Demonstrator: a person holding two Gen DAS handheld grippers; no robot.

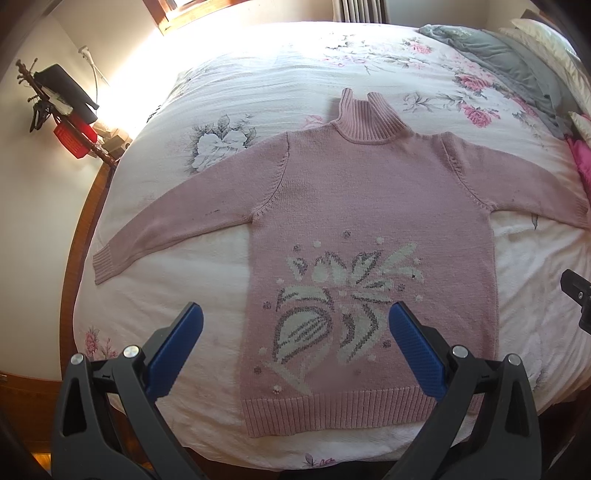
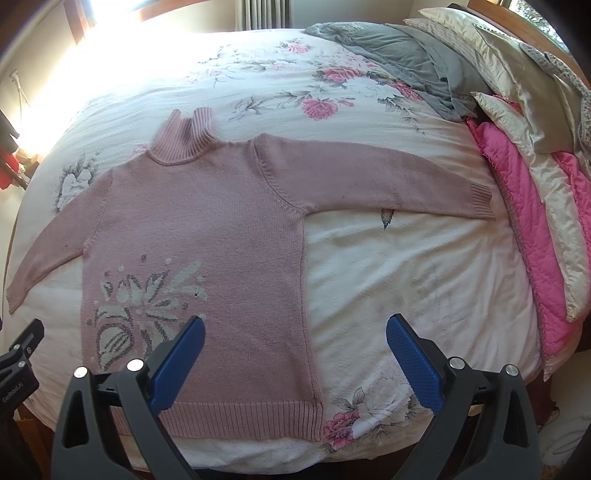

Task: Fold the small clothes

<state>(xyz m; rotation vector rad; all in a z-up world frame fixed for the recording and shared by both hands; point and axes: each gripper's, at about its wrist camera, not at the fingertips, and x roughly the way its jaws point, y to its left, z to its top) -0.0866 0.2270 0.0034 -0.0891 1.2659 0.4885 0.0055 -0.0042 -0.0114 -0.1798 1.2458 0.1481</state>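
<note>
Bed point(image 1: 369, 62): floral cover. Jumper point(image 1: 351, 206): pink, flat, face up, collar toward far edge, hem at near edge, sleeves spread sideways. Left gripper point(image 1: 295, 317): wide open, empty, above hem's left half. Right gripper point(image 2: 295, 328): wide open, empty, nearer right sleeve point(image 2: 388, 181).

Bed point(image 1: 280, 74) with white floral bedspread fills both views; wooden frame point(image 1: 75, 258) along left edge. Grey blanket point(image 2: 399, 55), cream pillows point(image 2: 491, 55), pink quilt point(image 2: 524, 206) heaped at right. Strong sunlight from wood-framed window point(image 1: 177, 14), overexposed. Radiator point(image 1: 360, 10), possibly, at far wall. Cluttered coat stand point(image 1: 55, 103) against pale wall.
</note>
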